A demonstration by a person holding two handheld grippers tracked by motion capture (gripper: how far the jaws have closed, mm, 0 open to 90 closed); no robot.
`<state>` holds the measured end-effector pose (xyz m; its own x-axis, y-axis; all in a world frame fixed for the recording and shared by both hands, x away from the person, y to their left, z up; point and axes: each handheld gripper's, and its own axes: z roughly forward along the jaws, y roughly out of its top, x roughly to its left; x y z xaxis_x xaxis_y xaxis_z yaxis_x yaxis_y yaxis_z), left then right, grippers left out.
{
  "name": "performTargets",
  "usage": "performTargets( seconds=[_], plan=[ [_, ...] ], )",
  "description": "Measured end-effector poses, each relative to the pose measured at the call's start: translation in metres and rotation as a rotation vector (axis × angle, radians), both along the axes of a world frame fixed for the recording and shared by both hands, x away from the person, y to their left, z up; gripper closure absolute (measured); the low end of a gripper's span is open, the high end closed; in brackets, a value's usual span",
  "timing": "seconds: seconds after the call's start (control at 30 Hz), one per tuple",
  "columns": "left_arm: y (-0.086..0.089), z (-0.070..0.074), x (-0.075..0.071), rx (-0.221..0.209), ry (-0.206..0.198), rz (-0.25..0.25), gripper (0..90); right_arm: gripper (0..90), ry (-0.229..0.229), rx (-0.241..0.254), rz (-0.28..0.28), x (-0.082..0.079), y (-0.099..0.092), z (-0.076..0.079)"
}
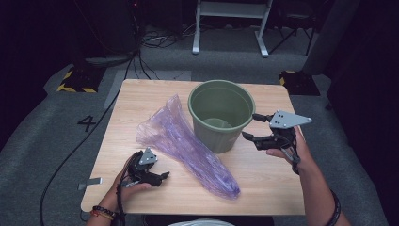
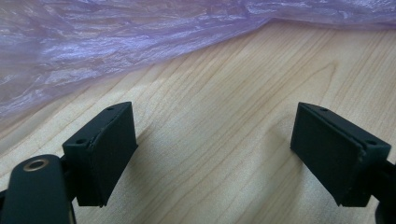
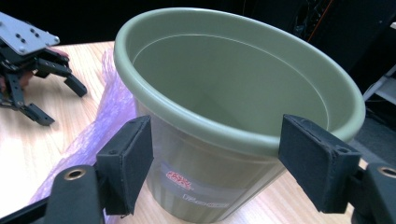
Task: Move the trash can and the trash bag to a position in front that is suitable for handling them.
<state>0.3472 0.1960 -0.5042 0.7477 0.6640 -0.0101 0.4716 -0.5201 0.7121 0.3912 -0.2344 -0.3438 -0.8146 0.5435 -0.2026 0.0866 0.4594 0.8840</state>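
Overhead first: green bucket [image 1: 221, 114] stands upright on the far middle of the table [image 1: 268, 183], and a crumpled purple bag [image 1: 188, 146] lies flat, running from beside the bucket's left wall toward the near edge. Right gripper [image 1: 249, 127] sits at the bucket's right side, jaws spread wide, one tip near the rim and one lower by the wall; contact cannot be told from here. Left gripper [image 1: 162, 177] rests near the table's front left, just beside the bag, jaws apart, holding nothing. Left gripper view: both jaws stand wide over bare wood, with the bag [image 2: 116, 42] lying across the top of the view, apart from the pads. Right gripper view: jaws wide open and level with the bucket [image 3: 233, 93], its rim and outer wall between them, pads not pressing on it; a label [image 3: 187, 186] shows on the wall. Left gripper [image 3: 58, 100] shows farther off at the upper left, beyond the bag [image 3: 100, 121].
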Motion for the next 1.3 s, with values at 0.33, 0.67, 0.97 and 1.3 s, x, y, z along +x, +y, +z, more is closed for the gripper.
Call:
performTargets(
  seconds=[0.33,0.67,0.97,1.3],
  plan=[
    [0.000,0.000,0.000,0.000,0.000,0.000,14.0,26.3,-0.011,-0.029,0.004,0.006,0.010,0.004],
    [-0.001,0.000,0.001,0.001,0.001,-0.003,14.0,25.4,0.055,-0.090,0.123,0.022,0.032,0.001],
    [-0.001,0.000,0.001,0.000,0.000,-0.003,14.0,51.8,0.114,-0.199,0.197,0.031,0.054,-0.001],
    [-0.001,0.000,0.001,0.000,0.000,-0.004,14.0,73.0,0.118,-0.255,0.262,0.028,0.057,0.005]
  ],
)
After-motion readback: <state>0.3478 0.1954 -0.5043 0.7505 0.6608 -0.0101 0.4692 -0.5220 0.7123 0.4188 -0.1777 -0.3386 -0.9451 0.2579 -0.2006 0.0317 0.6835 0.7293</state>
